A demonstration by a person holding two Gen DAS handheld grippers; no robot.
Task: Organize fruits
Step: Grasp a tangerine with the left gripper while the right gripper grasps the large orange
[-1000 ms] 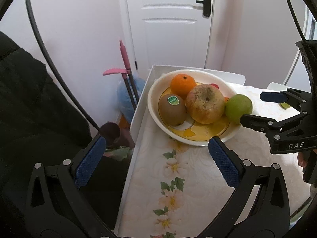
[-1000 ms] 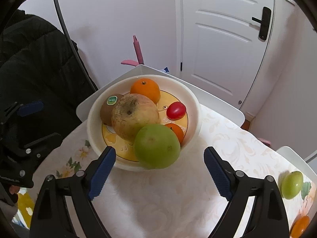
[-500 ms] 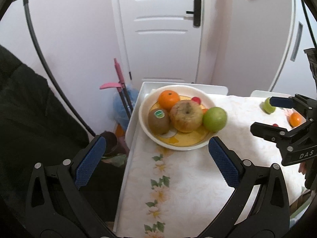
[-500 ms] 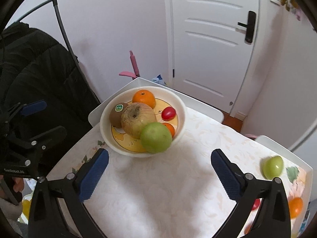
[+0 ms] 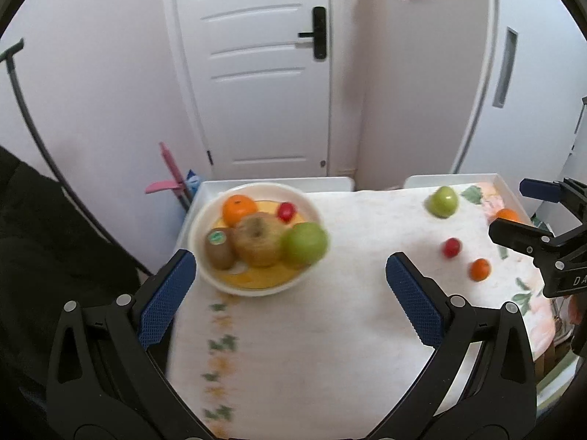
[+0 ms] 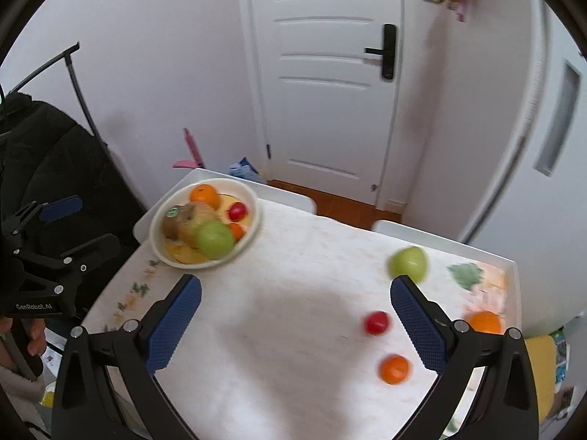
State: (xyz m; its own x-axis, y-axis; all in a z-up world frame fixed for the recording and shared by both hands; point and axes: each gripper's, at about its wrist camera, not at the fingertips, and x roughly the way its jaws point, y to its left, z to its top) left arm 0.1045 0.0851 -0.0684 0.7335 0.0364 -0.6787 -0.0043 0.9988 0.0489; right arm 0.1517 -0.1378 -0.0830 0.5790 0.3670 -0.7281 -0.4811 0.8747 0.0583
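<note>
Both the left gripper (image 5: 290, 286) and right gripper (image 6: 295, 311) hang wide-jawed and empty above the cloth-covered white table (image 6: 293, 311), seemingly choosing among the loose green apple (image 6: 408, 263), red tomato (image 6: 376, 323) and small orange (image 6: 394, 369) lying well apart from the round cream fruit bowl (image 6: 253, 216).

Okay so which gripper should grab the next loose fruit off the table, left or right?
Probably the right. The right gripper is open, with the small red fruit and small orange lying just ahead between its fingers. The left gripper sits nearer the bowl, farther from them.
</note>
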